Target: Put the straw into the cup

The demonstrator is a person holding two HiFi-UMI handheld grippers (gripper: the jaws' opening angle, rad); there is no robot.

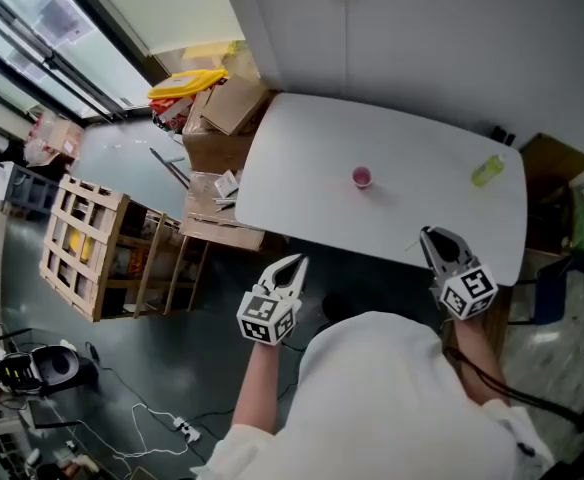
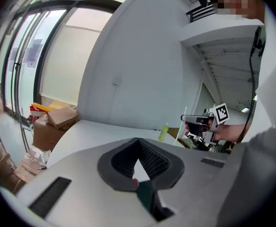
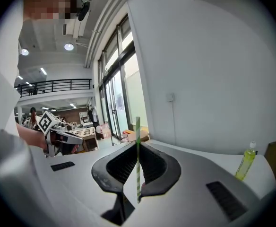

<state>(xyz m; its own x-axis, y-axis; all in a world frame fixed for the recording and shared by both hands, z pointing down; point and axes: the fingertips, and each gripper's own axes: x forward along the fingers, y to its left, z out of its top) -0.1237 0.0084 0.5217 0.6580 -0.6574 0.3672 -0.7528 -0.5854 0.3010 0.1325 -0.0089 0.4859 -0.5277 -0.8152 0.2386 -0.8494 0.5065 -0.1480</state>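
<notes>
A person seen from above holds two grippers at the near edge of a white counter [image 1: 302, 168]. The right gripper [image 3: 137, 145] has its jaws closed almost fully on a thin green-and-white striped straw [image 3: 138, 162]. The straw stands upright, pinched near the jaw tips, with one end rising above the jaws and the other hanging below them. The left gripper [image 2: 138, 140] has its jaws brought together so the tips meet, and it holds nothing; only the pale counter shows through the small gap behind the tips. It sits just off the counter's near edge, over the floor. A small pink cup [image 1: 362, 176] stands upright near the middle of the counter, well apart from both grippers. A yellow-green bottle [image 1: 488, 170] is near the counter's far right corner.
</notes>
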